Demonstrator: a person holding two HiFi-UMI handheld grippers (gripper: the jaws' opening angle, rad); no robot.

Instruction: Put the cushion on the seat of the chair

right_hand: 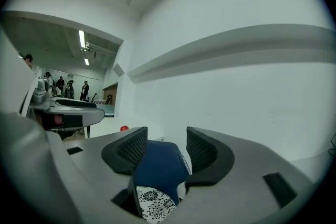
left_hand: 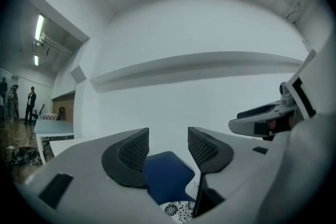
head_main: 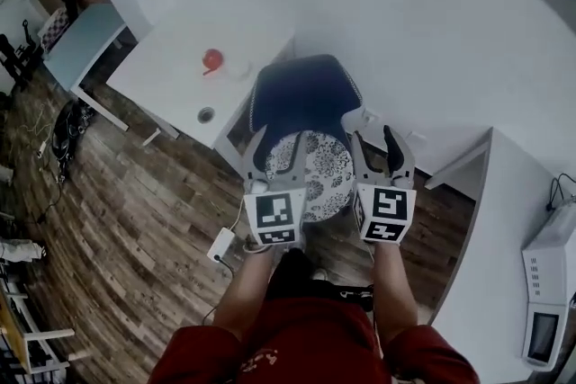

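Floral cushion (head_main: 317, 168) lies on the blue chair's (head_main: 301, 94) seat between left claw (head_main: 274, 154) and right claw (head_main: 376, 152), both agape and empty; a brushing claw could dislodge it.

You have no readable words, numbers or brand names here. Nearer you than the chair (head_main: 301, 94), the left cube (head_main: 275, 218) on your left gripper (head_main: 277, 144) and the right cube (head_main: 387, 213) on your right gripper (head_main: 373, 139) bear only black-and-white square patterns; the print on your red shirt (head_main: 306, 342) is too blurred.
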